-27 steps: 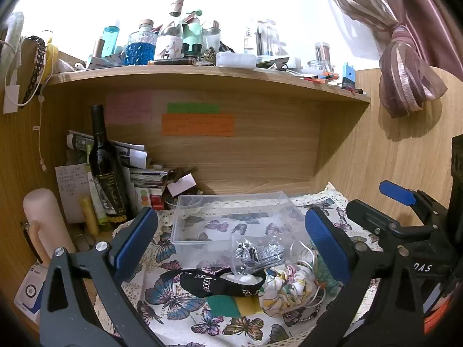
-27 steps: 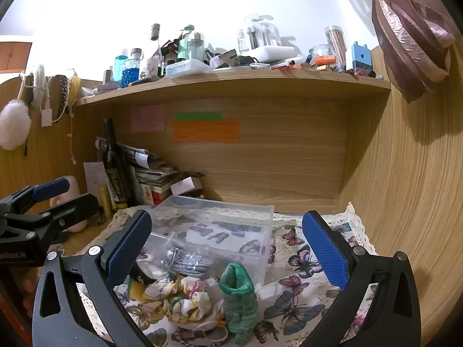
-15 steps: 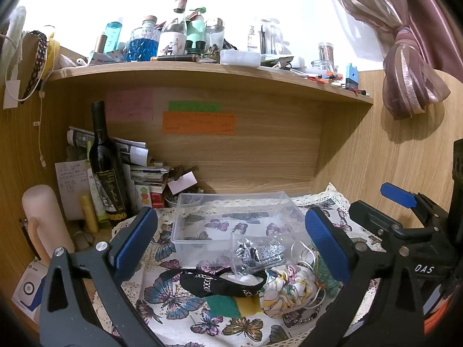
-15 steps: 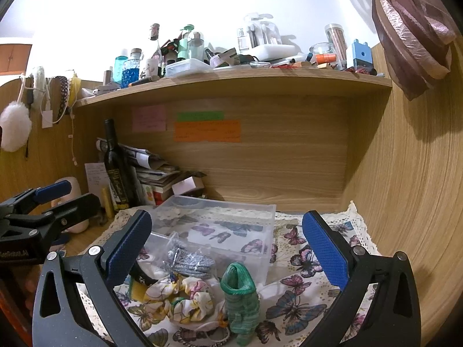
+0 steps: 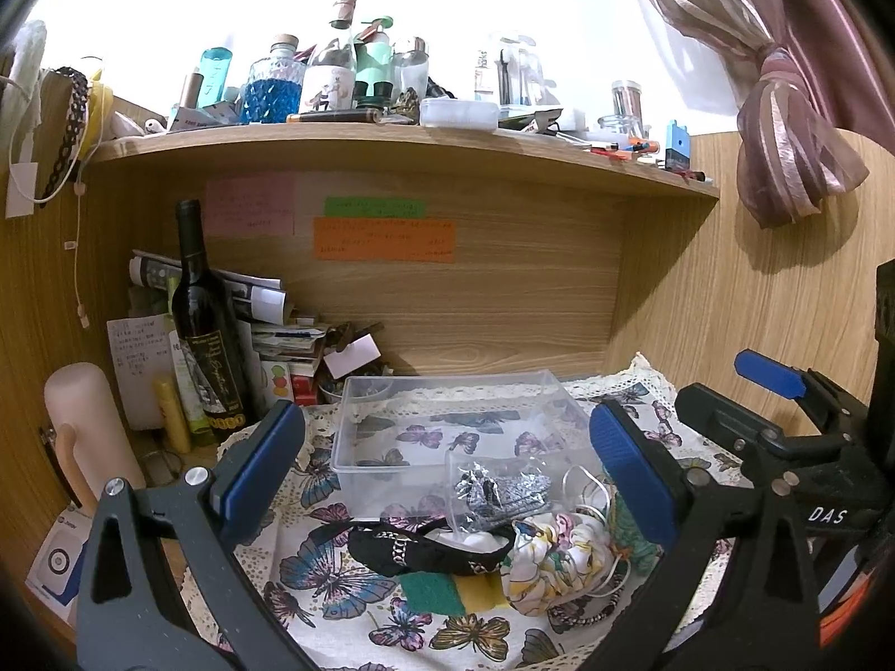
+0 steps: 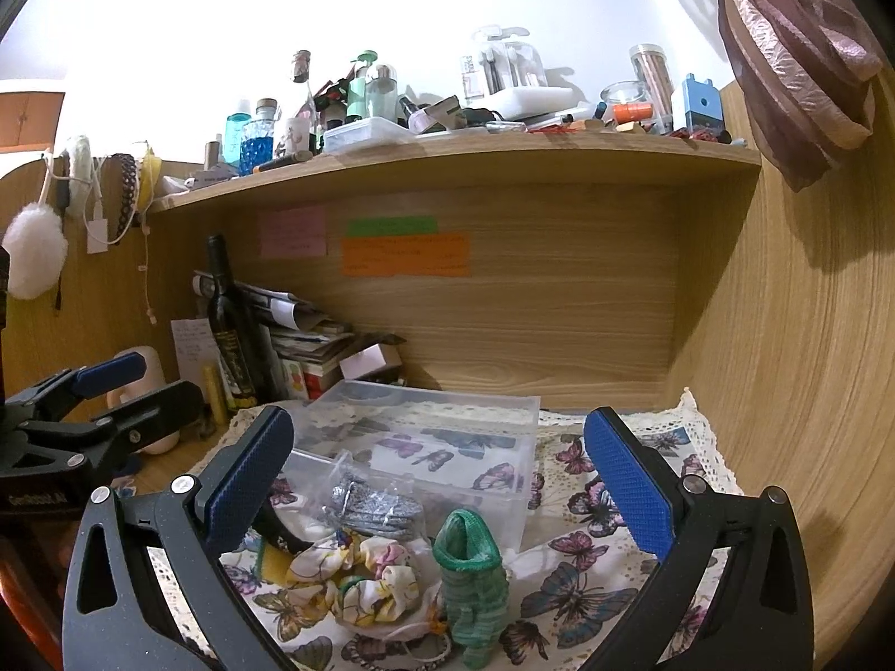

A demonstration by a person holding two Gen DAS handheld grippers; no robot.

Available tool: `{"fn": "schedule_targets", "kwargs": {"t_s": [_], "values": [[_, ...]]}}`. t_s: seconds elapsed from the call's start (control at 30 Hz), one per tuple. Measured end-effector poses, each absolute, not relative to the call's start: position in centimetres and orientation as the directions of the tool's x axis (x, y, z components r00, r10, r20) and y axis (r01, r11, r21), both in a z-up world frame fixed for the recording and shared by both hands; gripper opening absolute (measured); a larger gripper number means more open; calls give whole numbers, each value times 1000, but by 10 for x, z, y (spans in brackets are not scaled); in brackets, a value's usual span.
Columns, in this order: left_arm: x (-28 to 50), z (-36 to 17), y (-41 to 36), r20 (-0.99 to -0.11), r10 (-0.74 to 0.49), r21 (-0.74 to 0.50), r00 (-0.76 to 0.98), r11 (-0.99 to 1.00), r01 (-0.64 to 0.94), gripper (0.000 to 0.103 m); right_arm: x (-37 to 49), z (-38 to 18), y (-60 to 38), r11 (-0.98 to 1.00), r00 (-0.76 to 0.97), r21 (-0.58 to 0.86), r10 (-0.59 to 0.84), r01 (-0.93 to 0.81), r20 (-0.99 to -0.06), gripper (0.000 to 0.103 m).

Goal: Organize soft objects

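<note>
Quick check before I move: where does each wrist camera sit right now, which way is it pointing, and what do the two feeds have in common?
Left wrist: rides the left gripper, facing the desk's back wall over the clear plastic box; its open fingers frame the view, and the right gripper shows at the right edge.
Right wrist: rides the right gripper, facing the same way from further right; its fingers are open, and the left gripper shows at the left edge.
Shared: box, floral scrunchie, green knit piece, wine bottle.

Both views creep upward a touch — objects unmoved — nothing else
</note>
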State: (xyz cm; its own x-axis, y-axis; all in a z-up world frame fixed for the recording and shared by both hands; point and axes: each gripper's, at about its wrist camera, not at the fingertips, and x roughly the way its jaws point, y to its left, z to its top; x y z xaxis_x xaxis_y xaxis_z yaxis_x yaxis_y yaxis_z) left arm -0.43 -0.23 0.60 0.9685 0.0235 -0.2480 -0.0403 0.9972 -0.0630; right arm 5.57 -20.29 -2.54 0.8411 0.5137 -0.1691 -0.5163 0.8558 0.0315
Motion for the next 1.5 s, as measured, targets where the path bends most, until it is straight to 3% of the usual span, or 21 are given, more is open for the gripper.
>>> {"fn": "schedule_targets", "kwargs": {"t_s": [1.5], "values": [[-6,6,-12,-245,9,-62,969,998,-25,103,54,-21,-200,857,842,32,512,-514,-169,103]]}}
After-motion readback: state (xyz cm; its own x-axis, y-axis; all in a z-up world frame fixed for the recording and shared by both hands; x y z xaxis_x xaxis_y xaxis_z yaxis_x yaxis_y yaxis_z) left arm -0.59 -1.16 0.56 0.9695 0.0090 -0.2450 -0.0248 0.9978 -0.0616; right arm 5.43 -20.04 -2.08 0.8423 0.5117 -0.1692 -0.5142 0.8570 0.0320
